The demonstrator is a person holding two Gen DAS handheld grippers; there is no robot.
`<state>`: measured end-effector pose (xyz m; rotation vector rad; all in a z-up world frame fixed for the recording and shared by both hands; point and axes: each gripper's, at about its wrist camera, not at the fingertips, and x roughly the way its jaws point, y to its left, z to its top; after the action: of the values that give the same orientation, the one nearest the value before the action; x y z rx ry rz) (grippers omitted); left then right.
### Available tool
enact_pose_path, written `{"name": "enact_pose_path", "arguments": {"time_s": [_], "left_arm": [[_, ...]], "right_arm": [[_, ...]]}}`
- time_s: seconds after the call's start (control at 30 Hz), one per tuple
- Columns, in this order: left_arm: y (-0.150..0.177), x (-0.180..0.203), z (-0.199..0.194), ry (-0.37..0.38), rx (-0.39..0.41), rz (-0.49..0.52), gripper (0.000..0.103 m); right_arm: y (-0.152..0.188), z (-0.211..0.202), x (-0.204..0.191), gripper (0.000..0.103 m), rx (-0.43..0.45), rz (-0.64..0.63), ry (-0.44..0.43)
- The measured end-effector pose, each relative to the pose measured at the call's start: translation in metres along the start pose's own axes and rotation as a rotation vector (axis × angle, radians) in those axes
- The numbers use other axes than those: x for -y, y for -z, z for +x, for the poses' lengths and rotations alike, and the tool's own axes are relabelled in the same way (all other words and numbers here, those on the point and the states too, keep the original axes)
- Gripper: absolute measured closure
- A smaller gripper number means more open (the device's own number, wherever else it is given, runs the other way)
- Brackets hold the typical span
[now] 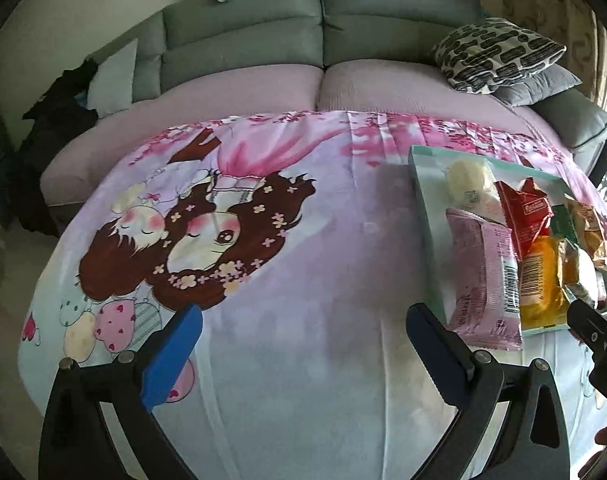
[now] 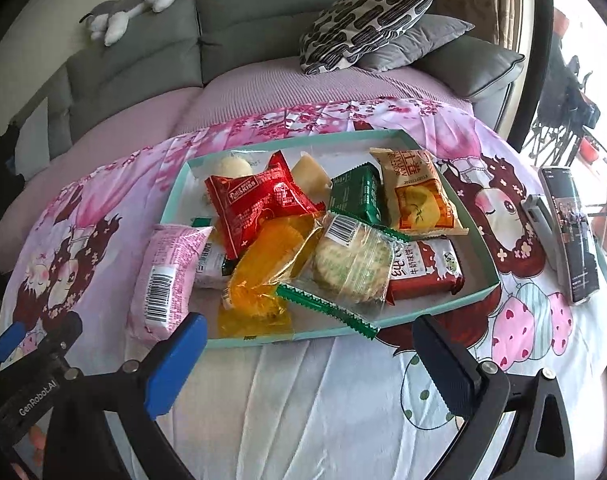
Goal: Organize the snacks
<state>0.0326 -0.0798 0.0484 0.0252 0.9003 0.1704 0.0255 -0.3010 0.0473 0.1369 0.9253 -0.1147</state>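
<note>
A shallow teal-rimmed box (image 2: pixel 423 312) lies on the cartoon-print cloth and holds several wrapped snacks: a red packet (image 2: pixel 259 200), an orange one (image 2: pixel 263 272), a clear-wrapped round cracker (image 2: pixel 351 264), a green packet (image 2: pixel 355 194), a tan one (image 2: pixel 419 196). A pink packet (image 2: pixel 167 276) leans over the box's left rim; it also shows in the left wrist view (image 1: pixel 483 276). My right gripper (image 2: pixel 309 360) is open and empty just in front of the box. My left gripper (image 1: pixel 303 344) is open and empty over bare cloth, left of the box (image 1: pixel 419 184).
A phone (image 2: pixel 571 232) on a stand sits right of the box. A grey sofa (image 1: pixel 319 20) with pillows (image 2: pixel 367 20) and a plush toy (image 2: pixel 135 8) stands behind the table. The left gripper's body (image 2: pixel 27 364) is at the right view's lower left.
</note>
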Motion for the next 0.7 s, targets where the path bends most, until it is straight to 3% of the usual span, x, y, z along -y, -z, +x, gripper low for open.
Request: {"name": "enact_pose_path", "arguments": {"time_s": [0.7], "left_arm": [[0.007, 0.01, 0.023, 0.004, -0.043, 0.025, 0.001]], "right_arm": [[0.002, 0.005, -0.008, 0.0, 0.01, -0.018, -0.036]]}}
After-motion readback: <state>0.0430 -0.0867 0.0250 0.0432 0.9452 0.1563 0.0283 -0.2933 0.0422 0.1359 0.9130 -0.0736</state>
